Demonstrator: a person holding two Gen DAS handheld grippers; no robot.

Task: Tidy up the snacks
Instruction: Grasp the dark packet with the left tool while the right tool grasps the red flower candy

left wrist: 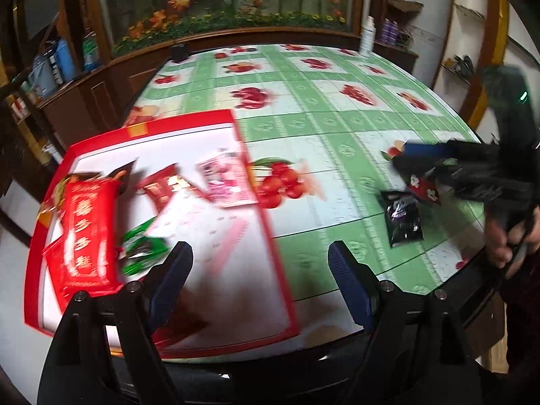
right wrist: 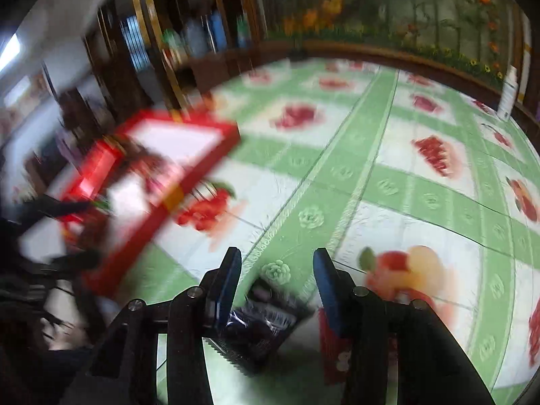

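Observation:
A shallow red box (left wrist: 266, 222) with a white inside lies on the left of the table. It holds several snack packets, among them a long red one (left wrist: 84, 233), a green one (left wrist: 141, 249) and a pink one (left wrist: 229, 179). My left gripper (left wrist: 260, 260) hangs open over the box's right rim with nothing between its fingers. On the right, a black packet (left wrist: 403, 219) and a red packet with white flowers (left wrist: 423, 189) lie on the cloth. My right gripper (right wrist: 278, 270) stands open just above the black packet (right wrist: 266, 320), with the red packet (right wrist: 337, 351) under its right finger. The red box (right wrist: 189, 175) shows blurred.
A green checked tablecloth (left wrist: 337, 128) with fruit prints covers the table. A white bottle (left wrist: 367, 35) stands at its far right edge and a small black object (left wrist: 179, 52) at the far left. A dark wooden cabinet and shelves with bottles lie behind.

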